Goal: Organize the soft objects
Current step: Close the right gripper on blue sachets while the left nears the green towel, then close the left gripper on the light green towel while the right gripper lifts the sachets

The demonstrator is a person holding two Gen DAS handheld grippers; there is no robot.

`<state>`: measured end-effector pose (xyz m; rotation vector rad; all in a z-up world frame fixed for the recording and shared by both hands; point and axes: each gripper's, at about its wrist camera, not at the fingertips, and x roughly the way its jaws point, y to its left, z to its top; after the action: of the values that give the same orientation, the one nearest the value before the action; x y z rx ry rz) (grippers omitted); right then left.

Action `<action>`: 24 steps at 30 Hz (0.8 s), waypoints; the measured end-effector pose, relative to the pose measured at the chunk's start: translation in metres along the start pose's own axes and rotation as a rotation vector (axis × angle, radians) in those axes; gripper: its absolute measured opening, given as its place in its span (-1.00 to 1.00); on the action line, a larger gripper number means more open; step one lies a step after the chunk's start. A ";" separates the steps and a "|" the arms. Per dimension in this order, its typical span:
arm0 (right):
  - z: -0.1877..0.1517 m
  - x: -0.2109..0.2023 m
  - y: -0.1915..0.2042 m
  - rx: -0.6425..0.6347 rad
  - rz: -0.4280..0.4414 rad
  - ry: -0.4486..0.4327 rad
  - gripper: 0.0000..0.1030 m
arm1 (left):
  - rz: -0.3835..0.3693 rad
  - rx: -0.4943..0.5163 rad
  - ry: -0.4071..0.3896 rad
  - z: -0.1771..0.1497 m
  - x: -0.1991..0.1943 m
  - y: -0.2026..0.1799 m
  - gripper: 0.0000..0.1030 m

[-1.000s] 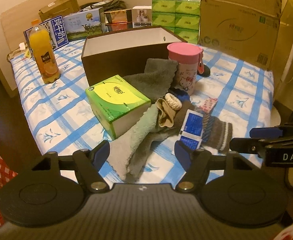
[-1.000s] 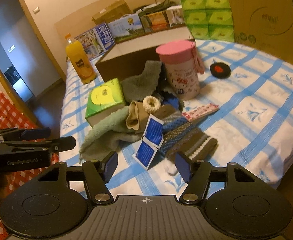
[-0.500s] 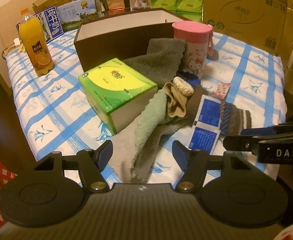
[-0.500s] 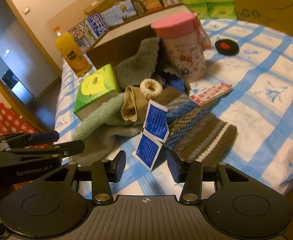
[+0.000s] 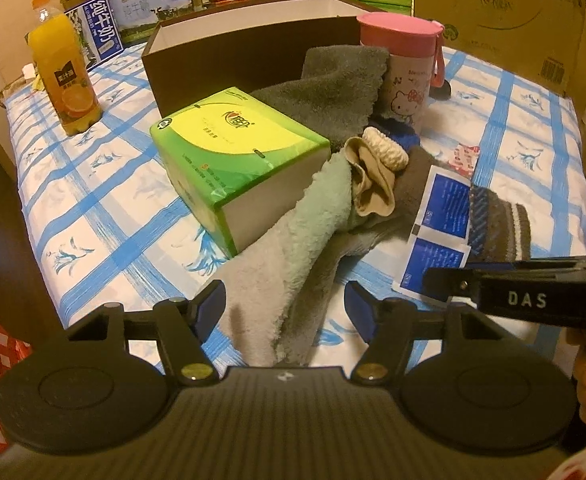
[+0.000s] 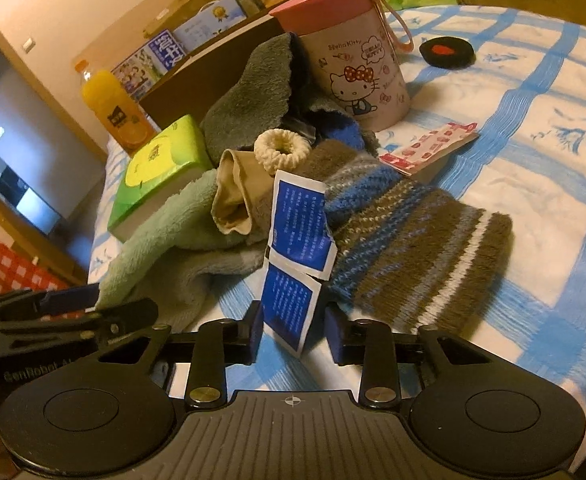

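A pile of soft things lies on the blue-checked bedsheet (image 5: 105, 184). My left gripper (image 5: 284, 310) is open, low over the near end of the pale green towel (image 5: 293, 264), which lies between its jaws. My right gripper (image 6: 293, 330) is closing, with the lower end of a blue sachet strip (image 6: 299, 240) standing between its jaws. I cannot see the pads pressing on it. A striped knitted sock (image 6: 413, 256) lies just right of the strip. A beige sock (image 6: 233, 192), a cream scrunchie (image 6: 279, 148) and a dark grey towel (image 6: 249, 100) are heaped behind.
A green tissue pack (image 5: 233, 148) rests against the towels. Behind it stand an open brown box (image 5: 229, 60), a pink-lidded cartoon cup (image 5: 405, 72) and an orange juice bottle (image 5: 65, 72). A pink packet (image 6: 429, 148) and a black disc (image 6: 447, 52) lie to the right. Cartons line the far edge.
Both grippers have sunk and come closer to the pile. The right jaws have narrowed a lot around the blue sachet strip. The left jaws now straddle the pale towel's end.
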<state>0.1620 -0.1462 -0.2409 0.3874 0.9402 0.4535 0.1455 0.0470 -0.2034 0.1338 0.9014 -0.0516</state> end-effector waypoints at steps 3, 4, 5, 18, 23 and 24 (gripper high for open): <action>0.000 0.002 0.001 -0.010 0.005 -0.009 -0.80 | 0.002 0.017 0.000 0.000 0.005 -0.002 0.24; 0.000 0.001 0.002 -0.020 0.005 -0.016 -0.88 | 0.002 0.022 0.000 0.001 0.006 -0.002 0.24; 0.000 -0.001 0.003 -0.028 0.010 -0.023 -0.97 | 0.002 0.027 -0.002 0.001 0.008 -0.003 0.24; 0.015 -0.042 0.007 -0.063 -0.028 -0.093 -1.00 | 0.053 0.157 -0.028 0.004 0.035 -0.027 0.17; 0.014 -0.053 0.001 -0.046 -0.046 -0.095 -1.00 | 0.075 0.187 -0.018 0.001 0.046 -0.033 -0.71; 0.014 -0.055 0.001 -0.046 -0.050 -0.095 -1.00 | 0.071 0.186 -0.018 0.000 0.046 -0.033 -0.72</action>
<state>0.1454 -0.1763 -0.1954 0.3400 0.8442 0.4071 0.1708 0.0149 -0.2421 0.3383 0.8726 -0.0702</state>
